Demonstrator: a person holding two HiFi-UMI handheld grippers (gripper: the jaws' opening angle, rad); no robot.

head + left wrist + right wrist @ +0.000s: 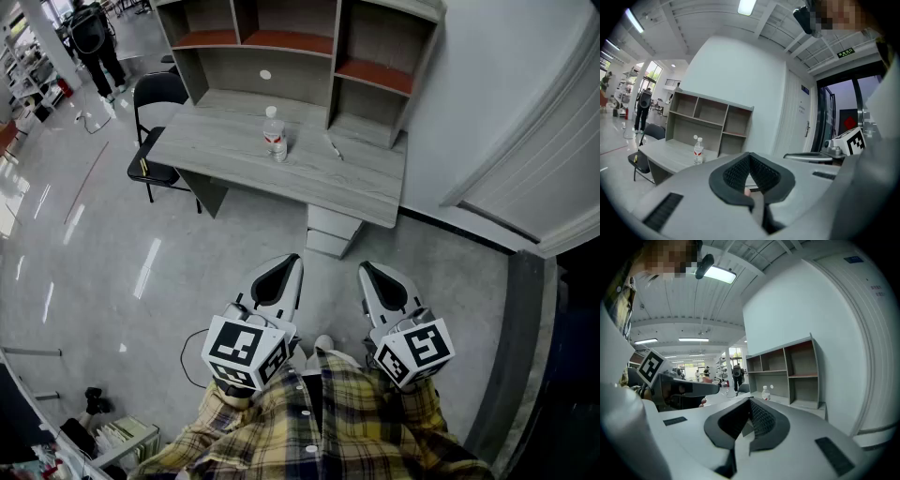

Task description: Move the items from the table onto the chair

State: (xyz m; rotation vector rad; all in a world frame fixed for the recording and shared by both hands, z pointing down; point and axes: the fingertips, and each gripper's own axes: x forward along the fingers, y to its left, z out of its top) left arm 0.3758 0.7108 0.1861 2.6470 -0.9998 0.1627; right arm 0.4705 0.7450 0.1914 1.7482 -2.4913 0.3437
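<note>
- Clear plastic water bottle, white cap, red label (274, 134): stands upright near the middle of the grey wood-grain bench (366, 183), well apart from both grippers.
- Thin pen-like item (334, 148): lies on the bench near the bottle; too small to identify.
- Black folding chair (159, 89): stands at the bench's left end in the head view; carries a slim yellow stick (142, 166) on its seat.
- Grey shelf unit with red-brown boards (281, 42): sits along the bench's back edge.
- Left gripper (278, 277): jaws fully together, nothing held; hangs over the grey floor (112, 262), short of the bench.
- Right gripper (377, 278): jaws fully together, nothing held; hangs beside the left.
</note>
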